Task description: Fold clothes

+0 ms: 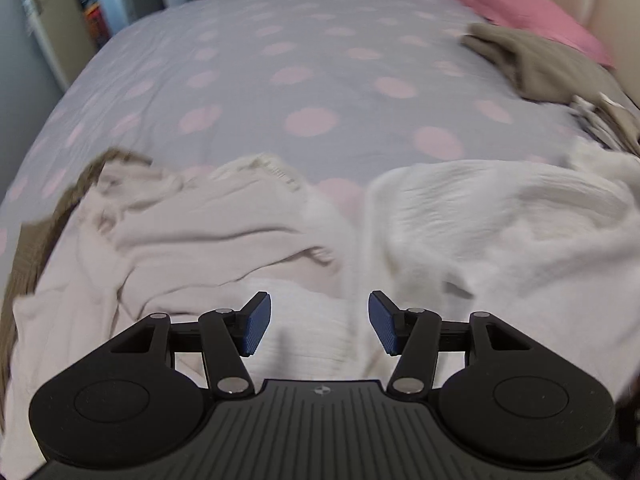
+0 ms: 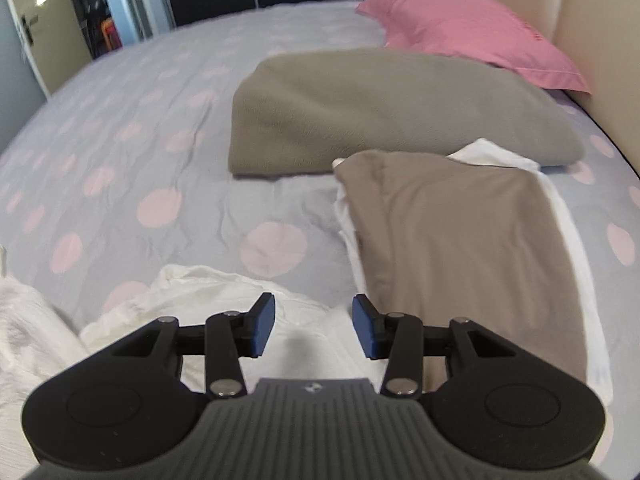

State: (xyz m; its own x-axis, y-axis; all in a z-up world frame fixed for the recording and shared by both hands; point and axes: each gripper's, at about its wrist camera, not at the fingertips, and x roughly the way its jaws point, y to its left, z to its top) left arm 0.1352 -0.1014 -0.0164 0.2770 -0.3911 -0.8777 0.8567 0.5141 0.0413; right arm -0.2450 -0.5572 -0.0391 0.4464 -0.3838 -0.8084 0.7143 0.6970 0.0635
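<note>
1 pink pillow (image 2: 472,32), 1 grey blanket (image 2: 380,116), 2 grippers.

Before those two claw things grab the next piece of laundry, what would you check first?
1. Left gripper jaws apart, nothing between them: ok.
2. Right gripper jaws apart and empty: ok.
3. Unfolded pale garments lie under the left gripper, ready to pick: ok.
4. Folded brown top rests flat on its stack, clear of the right gripper: ok.
5. Free space on the dotted bedspread for folding: ok.
6. Which pale garment lies on top: cannot tell, blurred.
</note>
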